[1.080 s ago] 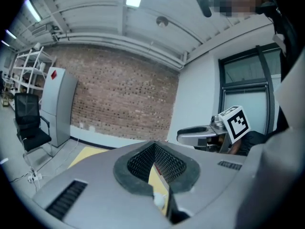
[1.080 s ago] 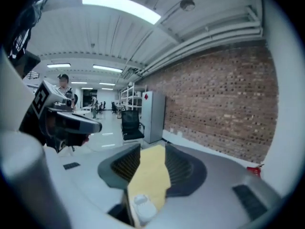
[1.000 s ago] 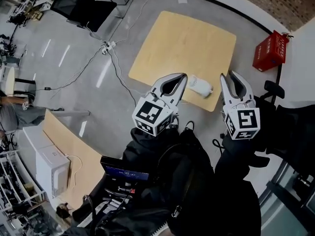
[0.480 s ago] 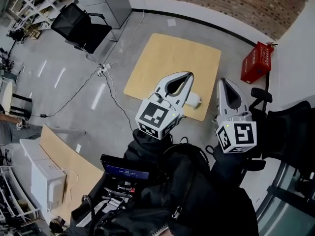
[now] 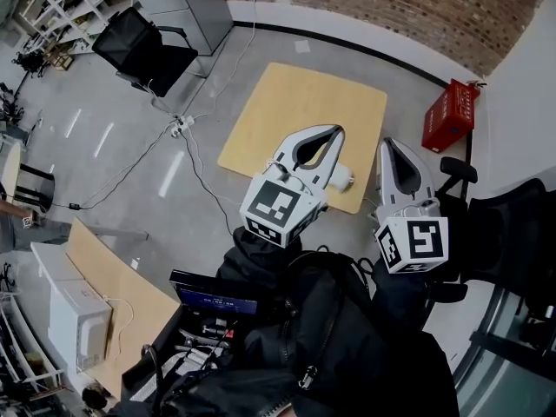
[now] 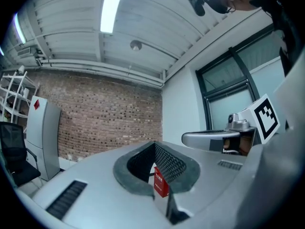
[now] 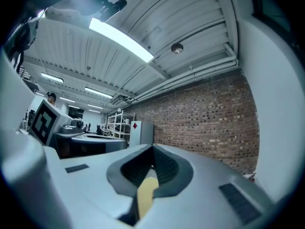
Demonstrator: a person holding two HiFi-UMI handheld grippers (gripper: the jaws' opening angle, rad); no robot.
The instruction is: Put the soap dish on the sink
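Soap dish (image 5: 344,179) low at the near edge of the wooden surface (image 5: 304,102), left claw (image 5: 334,134) and right claw (image 5: 389,146) held level well above it.

Probably that small white thing, seen in the head view between the two claws, just beside the left one and half covered by it. Nearer the left claw than the right, so likely a downward reach for that hand. Both claws pressed together, gripping nothing, aimed at the brick wall (image 5: 391,7) rather than down. Long axis of the dish unreadable: too small, partly hidden. No sink in any view.
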